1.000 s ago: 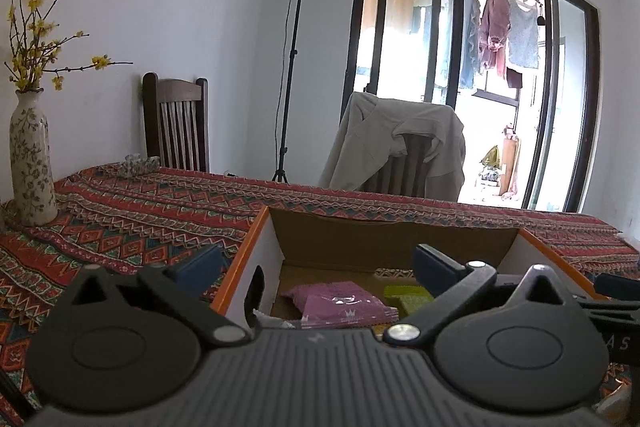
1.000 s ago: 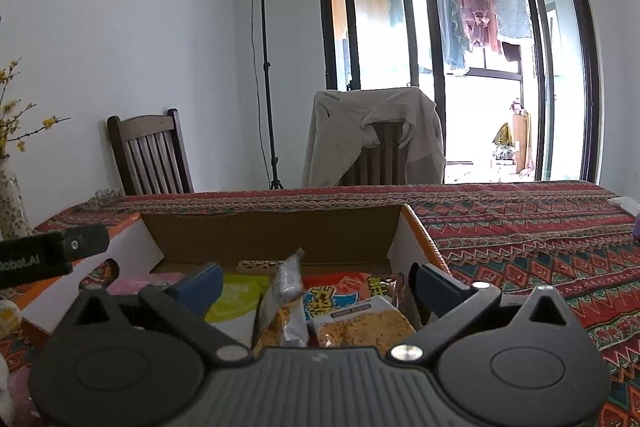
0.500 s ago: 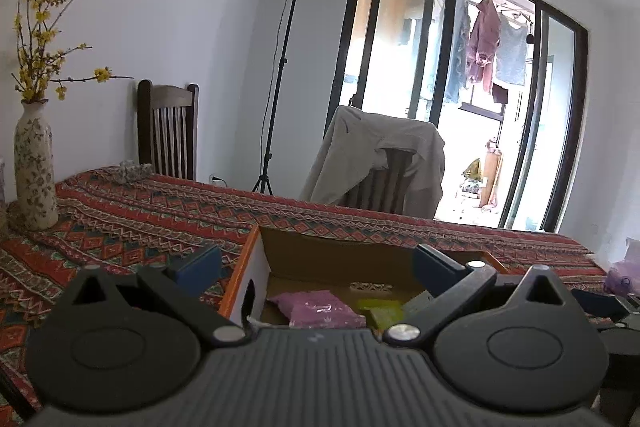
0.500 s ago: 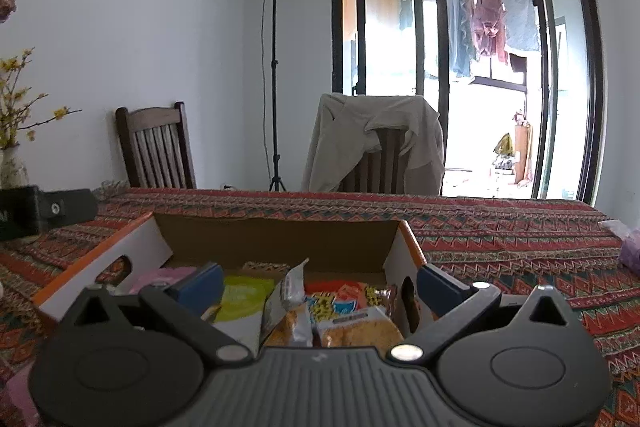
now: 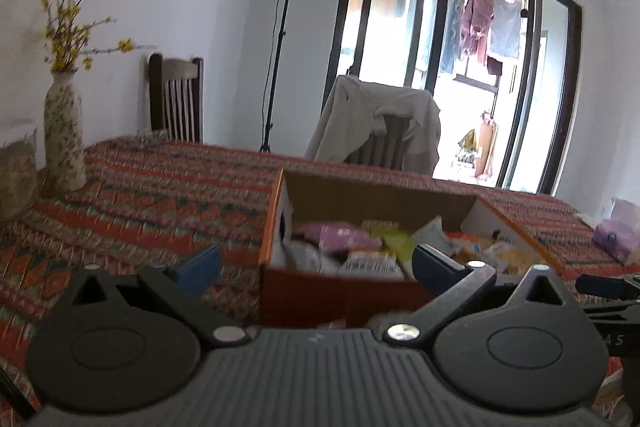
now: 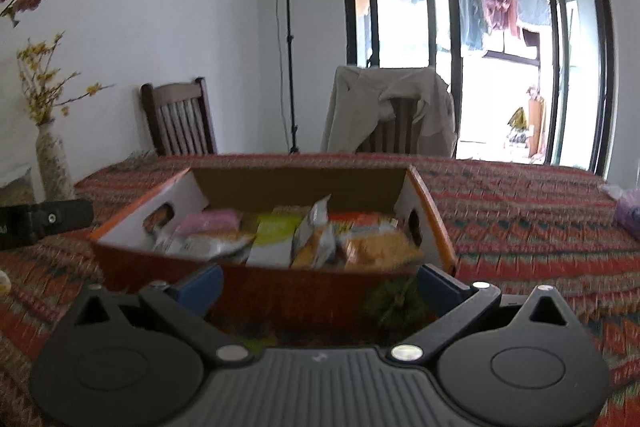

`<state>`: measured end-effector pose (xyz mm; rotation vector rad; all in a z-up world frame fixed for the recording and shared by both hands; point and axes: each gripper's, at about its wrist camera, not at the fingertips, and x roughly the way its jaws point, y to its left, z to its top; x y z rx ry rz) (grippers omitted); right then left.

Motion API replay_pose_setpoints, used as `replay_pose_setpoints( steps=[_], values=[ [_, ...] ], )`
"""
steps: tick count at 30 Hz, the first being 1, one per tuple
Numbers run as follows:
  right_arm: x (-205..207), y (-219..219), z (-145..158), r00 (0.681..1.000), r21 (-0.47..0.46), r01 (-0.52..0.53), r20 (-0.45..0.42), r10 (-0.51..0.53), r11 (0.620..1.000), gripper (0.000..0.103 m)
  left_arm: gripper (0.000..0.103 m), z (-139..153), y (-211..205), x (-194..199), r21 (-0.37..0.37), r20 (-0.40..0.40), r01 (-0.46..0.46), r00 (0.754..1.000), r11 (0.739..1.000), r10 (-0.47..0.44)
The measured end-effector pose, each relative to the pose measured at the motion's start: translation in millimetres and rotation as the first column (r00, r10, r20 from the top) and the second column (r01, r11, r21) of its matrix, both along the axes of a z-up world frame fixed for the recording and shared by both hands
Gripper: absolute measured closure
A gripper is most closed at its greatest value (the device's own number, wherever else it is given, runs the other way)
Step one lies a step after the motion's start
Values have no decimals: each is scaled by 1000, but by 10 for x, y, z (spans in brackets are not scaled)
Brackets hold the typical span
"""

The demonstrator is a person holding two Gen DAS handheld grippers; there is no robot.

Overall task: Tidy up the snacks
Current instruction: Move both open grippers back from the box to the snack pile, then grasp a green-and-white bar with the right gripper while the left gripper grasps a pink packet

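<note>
1. Both your grippers have pulled back from the cardboard box (image 6: 276, 291) since a second ago; its orange near wall, hidden before, now shows in both wrist views.
2. Your right gripper (image 6: 319, 281) hangs in front of that near wall, its blue-tipped fingers (image 6: 200, 281) spread wide apart and holding nothing.
3. Your left gripper (image 5: 316, 265) sits off the box's near left corner, fingers also spread wide and empty; its left fingertip (image 5: 199, 267) is over the tablecloth (image 5: 140, 211), its right one in front of the box.
4. The box rests on the patterned red tablecloth, roughly mid-table, open at the top, with white inner end walls that have hand-hole cutouts.
5. Snacks fill the box: a pink packet (image 6: 212, 221) toward the left end, a yellow-green packet (image 6: 276, 231) in the middle, an upright silvery bag (image 6: 316, 227) beside it, and an orange-yellow bag (image 6: 380, 247) at the right end. The frames are blurred, so labels cannot be read.
6. A patterned vase (image 5: 64, 139) with yellow blossom stands at the table's left edge.
7. A purple bag (image 5: 614, 237) lies near the table's right edge.
8. Two chairs stand along the table's far edge: a bare wooden chair (image 6: 178, 121) and one draped with a beige jacket (image 6: 392, 111).
9. A lamp stand (image 6: 286, 27) rises behind them, beside the glass doors.
</note>
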<state>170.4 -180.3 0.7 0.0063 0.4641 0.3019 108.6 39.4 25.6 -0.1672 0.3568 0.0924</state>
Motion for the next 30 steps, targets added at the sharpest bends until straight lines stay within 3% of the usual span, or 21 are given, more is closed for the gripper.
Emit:
replay_pose_setpoints(
  steps=[12,23,25,30],
  values=[
    [-324,75,-344,988,-10,-46,-149,44,999,0,0,-406,6,-368,-10,-118,25,993,1000,-26],
    [-479,379,-310,987,-63,-104,-131,95,993,0,0,-438,-13,-415,-21,-134,24,991,999,-26],
    [-486,427,-334,984,-70,-113,-143,102,991,4,0,-442,-6,-425,-25,-137,26,990,999,-29],
    [-498,489,-368,982,-88,-124,-158,109,988,29,0,-467,18,-447,-28,-139,20,990,999,-24]
  ],
)
